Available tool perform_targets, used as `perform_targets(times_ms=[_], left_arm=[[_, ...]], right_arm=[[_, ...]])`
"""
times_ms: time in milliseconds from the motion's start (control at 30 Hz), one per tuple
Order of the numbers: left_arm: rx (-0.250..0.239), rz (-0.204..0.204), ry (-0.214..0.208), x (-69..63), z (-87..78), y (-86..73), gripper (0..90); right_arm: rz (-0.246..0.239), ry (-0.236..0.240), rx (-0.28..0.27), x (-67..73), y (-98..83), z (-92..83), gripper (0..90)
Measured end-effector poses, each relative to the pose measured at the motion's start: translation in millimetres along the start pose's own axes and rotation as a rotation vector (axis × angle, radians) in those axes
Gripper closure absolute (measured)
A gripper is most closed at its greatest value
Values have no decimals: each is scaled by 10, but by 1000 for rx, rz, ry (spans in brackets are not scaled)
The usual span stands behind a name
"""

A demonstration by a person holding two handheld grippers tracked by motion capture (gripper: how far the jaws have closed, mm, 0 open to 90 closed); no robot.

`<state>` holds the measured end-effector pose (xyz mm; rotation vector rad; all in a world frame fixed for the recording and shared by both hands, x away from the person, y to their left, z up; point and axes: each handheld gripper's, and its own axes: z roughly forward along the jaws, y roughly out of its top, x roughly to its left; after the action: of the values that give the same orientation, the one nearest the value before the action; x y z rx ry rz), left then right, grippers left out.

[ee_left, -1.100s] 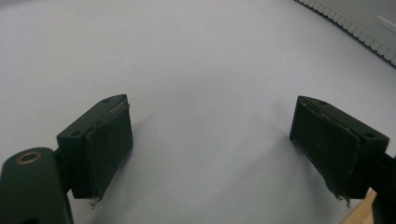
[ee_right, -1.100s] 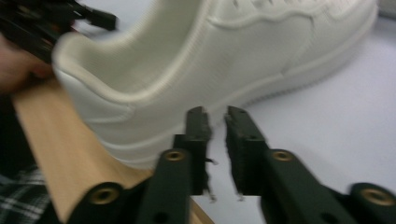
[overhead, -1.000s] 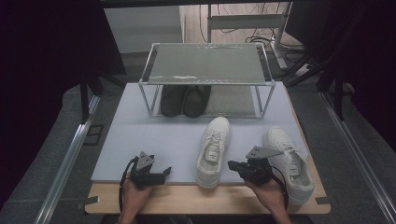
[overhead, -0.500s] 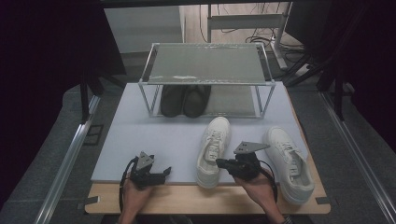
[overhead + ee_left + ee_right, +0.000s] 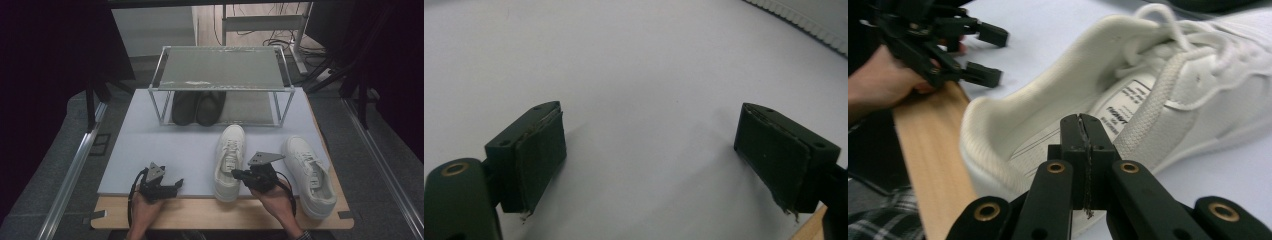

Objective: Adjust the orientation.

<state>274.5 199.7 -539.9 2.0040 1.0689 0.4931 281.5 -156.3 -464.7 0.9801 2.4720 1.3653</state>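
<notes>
Right hand (image 5: 275,197) enters from the bottom of the high view, forearm angled inward, holding the right gripper (image 5: 239,174) low over the front edge of the table (image 5: 150,220). The gripper lies roughly level and points toward the left side of the table, its tip at the heel of the near white sneaker (image 5: 229,160). In the right gripper view the right gripper (image 5: 1082,122) has its jaws clenched pad to pad with nothing between them, and they sit just above the heel collar of that white sneaker (image 5: 1158,95), over the opening; whether they touch the shoe cannot be told.

Left hand (image 5: 145,210) rests at the front left of the table, at the seam between the wooden front strip and the white mat (image 5: 165,150). The left gripper (image 5: 172,184) points level toward the right side of the table. In the left gripper view the left gripper (image 5: 649,155) is released: the jaws stand wide apart over the bare white mat (image 5: 649,75), holding nothing.

The near white sneaker lies on the mat at centre front, toe toward the rack, heel near the front edge. The second white sneaker (image 5: 310,175) lies toward the front right corner, apart from the first. A wire shelf rack (image 5: 220,70) stands at the far edge, with a pair of dark shoes (image 5: 197,107) beneath it.
</notes>
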Motion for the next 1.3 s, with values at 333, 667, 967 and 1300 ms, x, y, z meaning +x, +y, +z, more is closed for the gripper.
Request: perform_targets(times_ms=[333,667,967,1300], left_arm=[[0,-2,1,-2,1,0,128],[0,-2,1,-1,1,1,128],[-2,-4,2,-3,3,1,127],[-2,-4,2,-3,3,1,128]], right_arm=[[25,-52,6,-151,-58,-129,900],[72,-26,23,-150,-14,-210,819],[72,-67,-9,-194,54,-357,672],[133,-98,-8,-345,77,-222,566]])
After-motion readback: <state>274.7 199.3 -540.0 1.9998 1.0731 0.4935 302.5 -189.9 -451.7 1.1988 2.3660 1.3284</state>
